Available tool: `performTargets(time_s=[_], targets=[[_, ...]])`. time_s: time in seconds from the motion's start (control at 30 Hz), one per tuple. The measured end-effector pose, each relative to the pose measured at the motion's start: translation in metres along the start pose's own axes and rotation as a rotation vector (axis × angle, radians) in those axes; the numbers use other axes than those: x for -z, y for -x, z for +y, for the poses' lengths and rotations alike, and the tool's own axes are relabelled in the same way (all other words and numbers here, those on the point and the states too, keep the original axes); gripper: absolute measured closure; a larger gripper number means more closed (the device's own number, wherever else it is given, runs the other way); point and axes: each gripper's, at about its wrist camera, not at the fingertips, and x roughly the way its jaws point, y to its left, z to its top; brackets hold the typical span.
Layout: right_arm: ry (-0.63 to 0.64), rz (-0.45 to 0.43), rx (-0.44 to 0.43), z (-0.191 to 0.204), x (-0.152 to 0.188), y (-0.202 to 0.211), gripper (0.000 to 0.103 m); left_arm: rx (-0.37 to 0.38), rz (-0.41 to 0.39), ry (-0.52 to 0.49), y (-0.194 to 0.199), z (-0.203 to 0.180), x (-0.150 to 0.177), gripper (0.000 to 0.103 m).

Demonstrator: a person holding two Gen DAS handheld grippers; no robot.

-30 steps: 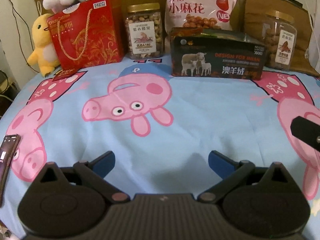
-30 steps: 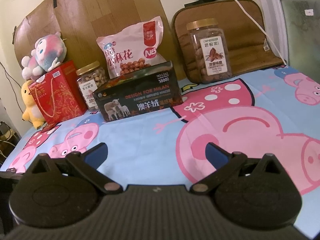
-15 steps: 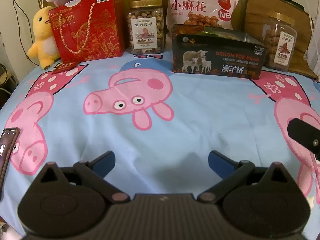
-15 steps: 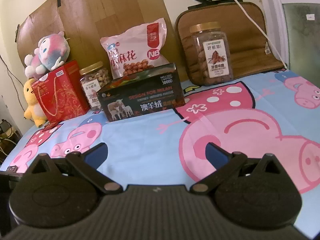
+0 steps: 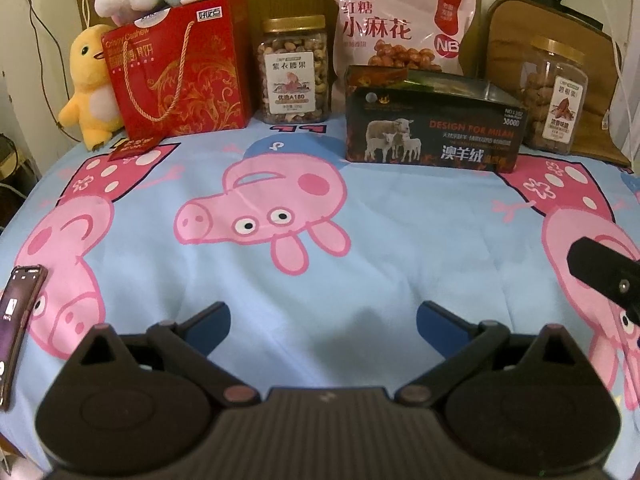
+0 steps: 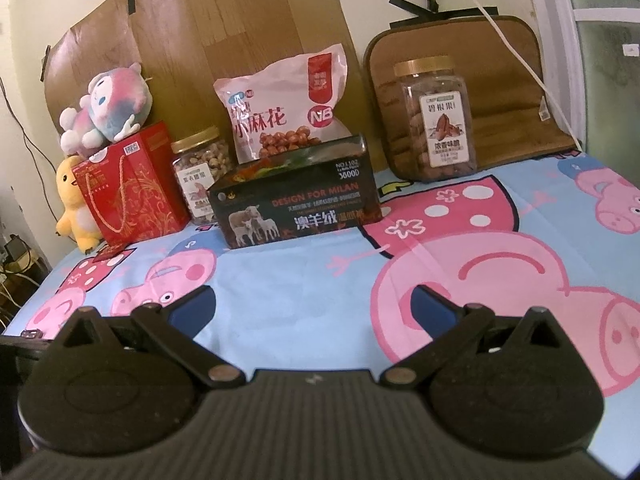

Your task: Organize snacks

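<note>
Snacks line the far edge of the bed. From left: a red gift bag (image 5: 180, 68) (image 6: 132, 188), a cashew jar (image 5: 294, 70) (image 6: 200, 176), a pink snack bag (image 5: 400, 28) (image 6: 284, 112), a dark open box (image 5: 434, 128) (image 6: 296, 204) in front of the bag, and a pecan jar (image 5: 554, 96) (image 6: 438, 120) at the right. My left gripper (image 5: 323, 322) and right gripper (image 6: 312, 308) both hover open and empty over the cartoon sheet, well short of the snacks.
A yellow duck plush (image 5: 90, 84) and a pink-blue plush (image 6: 104, 120) sit by the gift bag. A phone (image 5: 18, 320) lies at the sheet's left edge. A brown cushion (image 6: 480, 92) leans behind the pecan jar. The right gripper's body (image 5: 604, 276) shows at the left view's right edge.
Both views have shifted slightly: the snacks sit a little lower in the frames, as both grippers rose or tilted up a bit. Both stay open.
</note>
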Motion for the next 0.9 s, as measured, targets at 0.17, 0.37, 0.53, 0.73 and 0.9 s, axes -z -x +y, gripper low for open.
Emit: performTargets(time_s=[0.17,0.37,0.53,0.73,0.9], targets=[[-0.007,0.006,0.000,-0.0006,0.0011,-0.0008,0.000,-0.007,0.005,-0.007,-0.0005,-0.0025,0.0016,0.000],[-0.011,-0.001,0.003,-0.0014,0.0016,0.0004,0.000,-0.009,0.008,-0.011,-0.0014,-0.0023,0.0019,0.000],[-0.013,0.003,-0.001,-0.0020,0.0024,0.0004,0.000,-0.024,-0.002,-0.017,-0.0001,-0.0033,0.0021,0.000],[-0.017,-0.003,-0.003,-0.0019,0.0022,0.0021,0.000,-0.022,-0.020,0.001,0.0038,0.0008,0.0011,0.000],[-0.019,-0.003,-0.003,-0.0019,0.0027,0.0027,0.000,-0.043,-0.015,0.001,0.0023,0.0011,0.0017,0.000]])
